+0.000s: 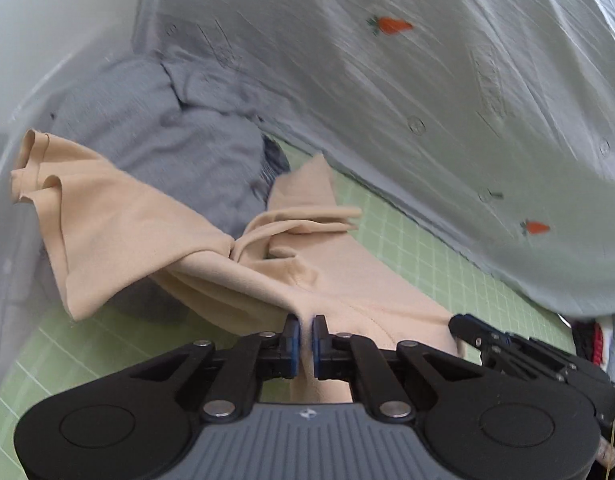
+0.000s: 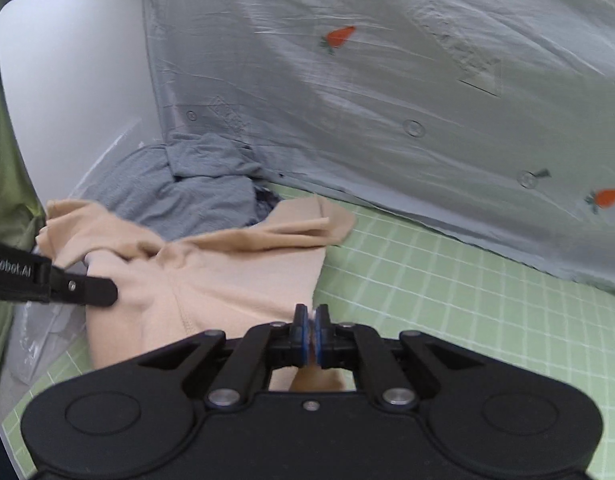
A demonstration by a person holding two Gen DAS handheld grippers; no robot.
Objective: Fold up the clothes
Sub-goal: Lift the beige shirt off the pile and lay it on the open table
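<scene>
A beige garment lies crumpled on the green grid mat. My left gripper is shut on its near edge, with cloth pinched between the blue pads. In the right wrist view the same beige garment spreads ahead, and my right gripper is shut on its near right edge. The left gripper's finger shows at the left of that view, resting on the cloth. The right gripper's black body appears at the lower right of the left wrist view.
A crumpled grey-blue garment lies behind the beige one, against a white wall. A pale grey sheet with orange carrot prints hangs along the back. Bare green mat stretches to the right.
</scene>
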